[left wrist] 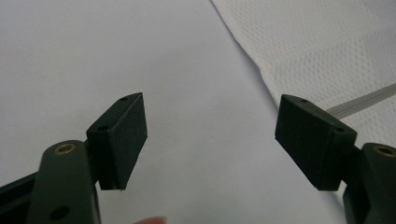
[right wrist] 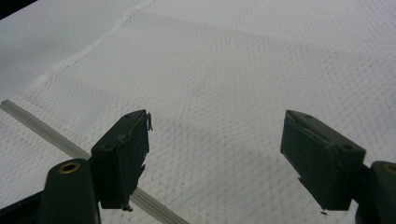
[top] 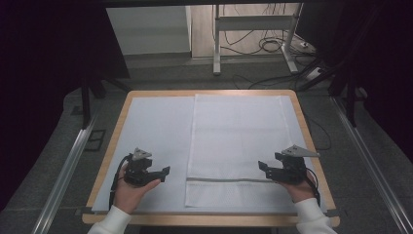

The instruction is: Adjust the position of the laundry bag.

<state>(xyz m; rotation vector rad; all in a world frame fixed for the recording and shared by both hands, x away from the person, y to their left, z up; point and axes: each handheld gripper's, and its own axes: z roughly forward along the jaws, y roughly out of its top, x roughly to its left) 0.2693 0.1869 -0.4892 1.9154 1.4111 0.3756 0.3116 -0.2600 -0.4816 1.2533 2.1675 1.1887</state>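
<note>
A white mesh bag [top: 238, 146] with a grey zipper strip [top: 234, 180] lies flat on the table's right half. It also shows at the top right of the left gripper view as mesh bag [left wrist: 336, 46] and across the right gripper view as mesh bag [right wrist: 243, 79], where the zipper [right wrist: 42, 126] runs at the lower left. My left gripper [top: 165, 173] is held by a hand just left of the bag, jaws wide open over the plain cover [left wrist: 140, 56]. My right gripper [top: 263, 167] stands open over the bag's right edge, near the zipper.
A pale sheet [top: 156, 126] covers the wooden table [top: 311, 141]. Metal rails [top: 68, 165] run along both sides of the table. Beyond the far edge stand a desk frame [top: 253, 24] and loose cables [top: 272, 46] on the floor.
</note>
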